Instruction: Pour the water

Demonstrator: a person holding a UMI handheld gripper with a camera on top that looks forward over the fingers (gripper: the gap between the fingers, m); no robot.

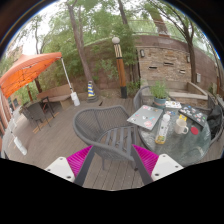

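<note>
My gripper [112,166] is open, and nothing but wooden decking shows between its magenta pads [80,158]. It is held high above a patio. Beyond and to the right of the fingers stands a round glass table [172,150]. On the table are a slim yellowish bottle [163,129], a white cup [181,126] next to it and a flat magazine or paper [145,116]. All of them are well ahead of the fingers and apart from them. I cannot tell what is in the bottle or the cup.
A grey woven chair [105,128] stands just beyond the fingers, at the table's left side. An orange umbrella [28,70] shades more chairs at the left. A planter [158,96], a post [121,65] and a stone wall lie farther back.
</note>
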